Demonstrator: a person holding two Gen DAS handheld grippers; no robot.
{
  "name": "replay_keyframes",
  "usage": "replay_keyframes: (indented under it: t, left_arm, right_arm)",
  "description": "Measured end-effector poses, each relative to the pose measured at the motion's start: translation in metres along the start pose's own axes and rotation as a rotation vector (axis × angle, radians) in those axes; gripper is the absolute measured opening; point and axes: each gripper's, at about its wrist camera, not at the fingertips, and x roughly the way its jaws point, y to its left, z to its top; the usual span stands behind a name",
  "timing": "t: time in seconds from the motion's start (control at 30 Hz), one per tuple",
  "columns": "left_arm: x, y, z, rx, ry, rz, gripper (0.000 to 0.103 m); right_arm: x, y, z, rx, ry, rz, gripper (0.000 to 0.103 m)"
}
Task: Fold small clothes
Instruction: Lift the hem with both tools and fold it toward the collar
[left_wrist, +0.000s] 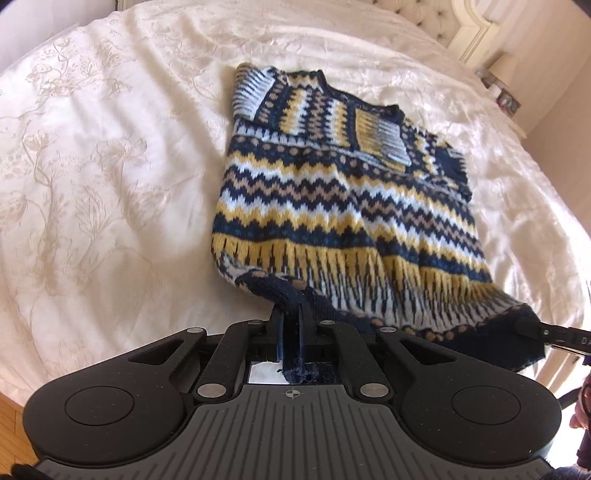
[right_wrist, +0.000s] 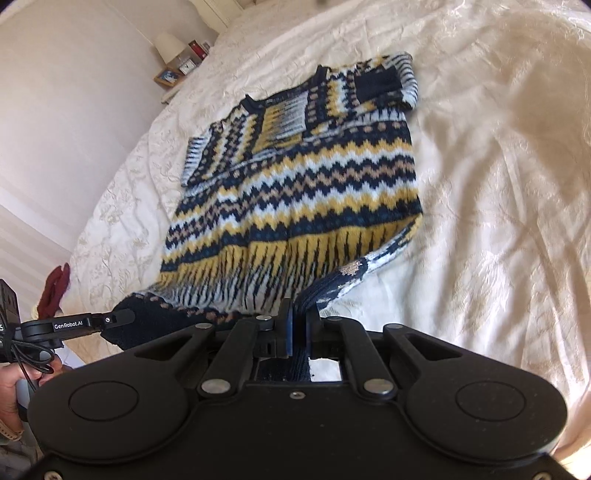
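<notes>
A small knitted sweater (left_wrist: 332, 192) in navy, yellow, white and tan zigzags lies on the bed, both sleeves folded across its chest. My left gripper (left_wrist: 291, 312) is shut on the navy hem at its near left corner. The sweater (right_wrist: 295, 192) also fills the right wrist view, where my right gripper (right_wrist: 300, 314) is shut on the hem's near right corner. Both corners are lifted off the cover, and the hem sags between them. Each gripper shows in the other's view: the right gripper (left_wrist: 532, 330) at the right edge, the left gripper (right_wrist: 120, 317) at the left.
A cream bedspread (left_wrist: 110, 166) with a pale floral pattern covers the bed. A padded headboard (left_wrist: 461, 26) and a bedside stand with small items (right_wrist: 177, 66) lie beyond. A dark red cloth (right_wrist: 55, 291) sits by the bed's left edge. A hand (right_wrist: 14, 384) holds the left gripper.
</notes>
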Motion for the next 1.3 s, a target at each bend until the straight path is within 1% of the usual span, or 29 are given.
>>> replay_keyframes:
  t: [0.17,0.3,0.43,0.6,0.77,0.93,1.1,1.3]
  left_arm:
    - [-0.011,-0.007,0.049,-0.003,-0.082,-0.034,0.006]
    - [-0.011,-0.013,0.095,-0.002,-0.154,-0.049,0.006]
    - [0.001,-0.015,0.139,-0.013,-0.203,-0.059,0.007]
    - [0.029,-0.02,0.186,-0.012,-0.224,-0.055,0.006]
    - [0.067,-0.019,0.223,-0.017,-0.2,-0.044,0.006]
    - [0.111,-0.012,0.254,-0.014,-0.144,-0.027,0.006]
    - [0.149,-0.005,0.275,-0.018,-0.09,-0.01,0.007]
    - [0.192,0.009,0.292,-0.087,-0.013,0.002,0.007]
  right_arm:
    - [-0.007,0.008,0.048,0.009,-0.107,0.017,0.012]
    - [-0.001,0.01,0.088,0.028,-0.186,0.02,0.012]
    - [0.015,0.008,0.13,0.055,-0.239,0.02,0.012]
    - [0.045,0.007,0.177,0.065,-0.263,-0.011,0.012]
    - [0.086,-0.003,0.213,0.114,-0.259,-0.054,0.012]
    - [0.123,-0.015,0.237,0.174,-0.225,-0.096,0.012]
    - [0.162,-0.025,0.256,0.194,-0.17,-0.151,0.012]
    - [0.199,-0.035,0.272,0.211,-0.117,-0.198,0.012]
